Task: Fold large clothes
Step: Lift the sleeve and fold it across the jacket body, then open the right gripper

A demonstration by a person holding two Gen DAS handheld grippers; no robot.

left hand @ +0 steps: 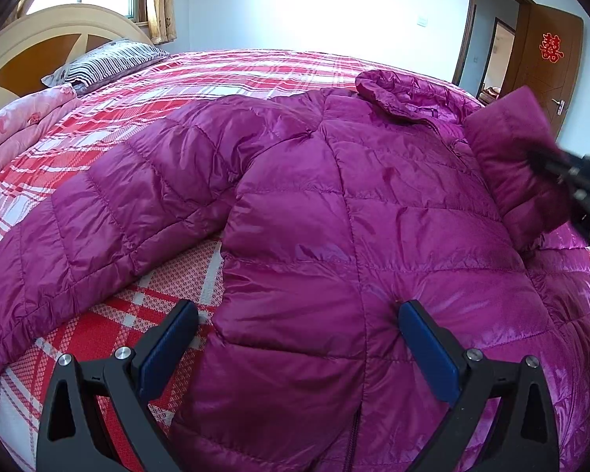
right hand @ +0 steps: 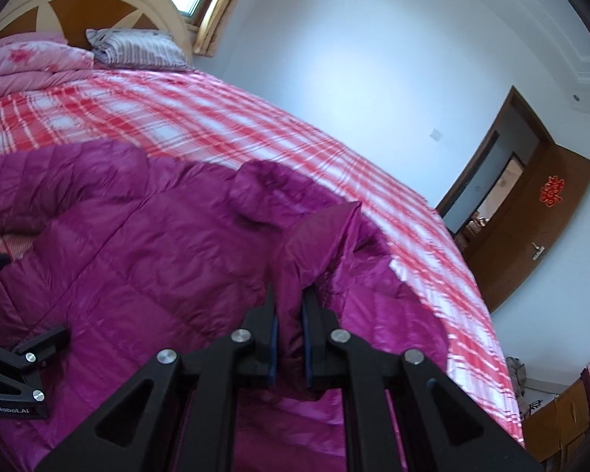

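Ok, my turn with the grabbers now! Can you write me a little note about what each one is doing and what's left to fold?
Left gripper: open, holding nothing, low over the front of the purple puffer jacket.
Right gripper: shut on the jacket's right sleeve, lifted above the body.
Jacket lies front up on the plaid bed; left sleeve spread out flat.
Done: right sleeve picked up.
Left: lay it across the chest, fold the left sleeve in, then fold the body.

Magenta puffer jacket [left hand: 373, 212] flat, rt sleeve [right hand: 314, 251] lifted.
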